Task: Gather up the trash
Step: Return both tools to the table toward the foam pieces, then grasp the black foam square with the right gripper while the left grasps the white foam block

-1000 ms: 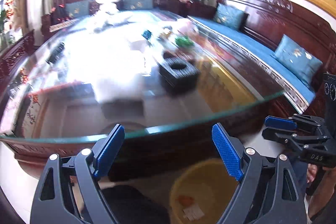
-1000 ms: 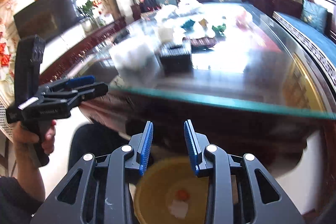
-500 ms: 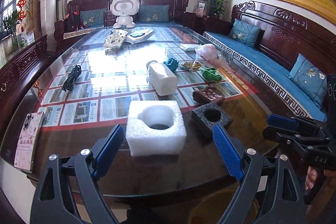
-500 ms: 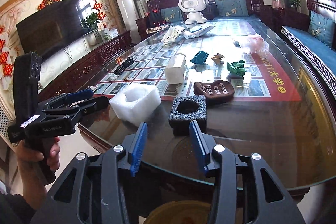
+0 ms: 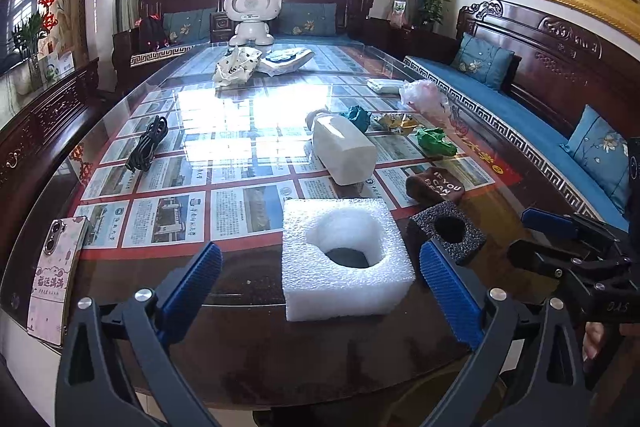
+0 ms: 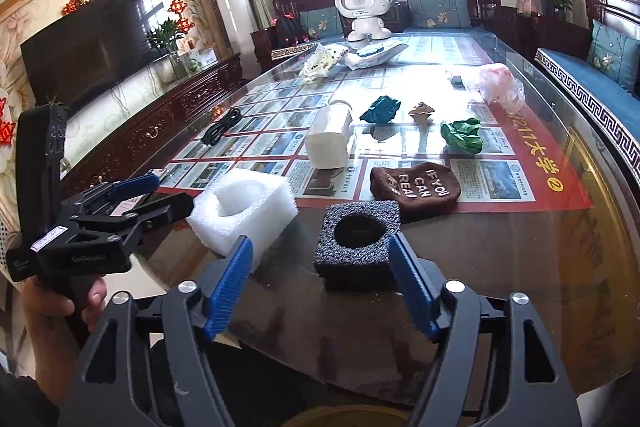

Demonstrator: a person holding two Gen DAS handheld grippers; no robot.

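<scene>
Two grippers I steered hung over the glass table [image 5: 248,131]'s near edge, both spread wide and holding nothing. My left gripper [image 5: 320,287] faced the white foam block [image 5: 344,259]; my right gripper [image 6: 320,283] faced the black foam block [image 6: 358,239] beside it.

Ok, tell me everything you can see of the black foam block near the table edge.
The black foam block is a squat, speckled, coarse-looking cube with a round hole sunk in its top. It sits flat on the glass table near the front edge, to the right of the white foam block, apart from it. The brown printed cloth lies just behind. The open right hand-held gripper frames it without touching.
</scene>
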